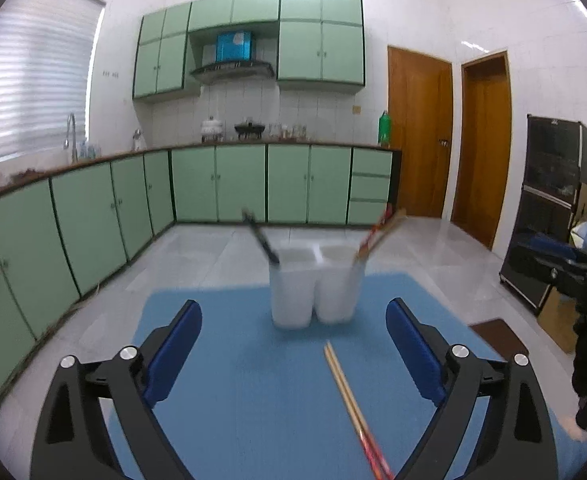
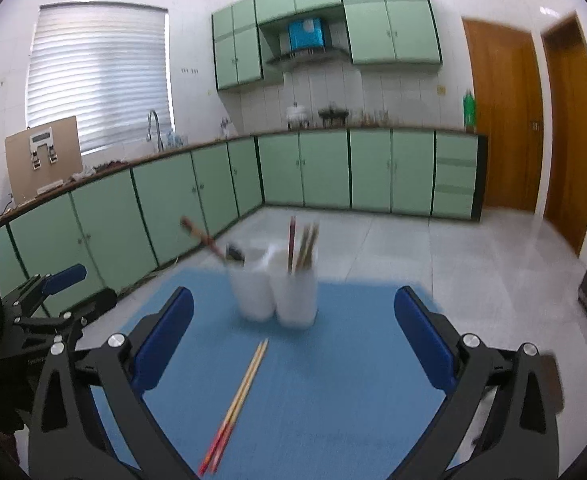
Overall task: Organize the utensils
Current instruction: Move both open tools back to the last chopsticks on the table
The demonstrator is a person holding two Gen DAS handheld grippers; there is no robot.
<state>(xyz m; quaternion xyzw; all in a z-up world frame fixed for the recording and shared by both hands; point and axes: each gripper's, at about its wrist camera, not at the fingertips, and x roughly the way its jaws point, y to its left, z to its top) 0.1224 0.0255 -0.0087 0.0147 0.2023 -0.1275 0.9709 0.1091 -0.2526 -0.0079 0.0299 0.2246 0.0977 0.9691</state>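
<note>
**Both grippers wide and empty over 1 loose pair of chopsticks**

Nearest the lens, blue pads of the left gripper (image 1: pixel 293 344) spread wide, nothing between them. Same for the right gripper (image 2: pixel 293 340): jaws fully apart, gripping nothing. Just ahead, 1 pair of chopsticks (image 1: pixel 347 390) flat on the blue mat (image 1: pixel 213 320), pale tips toward the holder, red ends toward the camera; probably the next item to sort. Lying between the 2 spread fingers in each view, so likely lined up for a pinch along the shaft. Further out, a white holder (image 1: pixel 313 292) with 2 compartments, upright near the mat's far edge. Red and wooden sticks (image 1: pixel 377 236) leaning in the right compartment, a dark utensil (image 1: pixel 261 242) in the left, seemingly sorted by kind. Beyond, green cabinets (image 1: pixel 241 184), blurred
</note>
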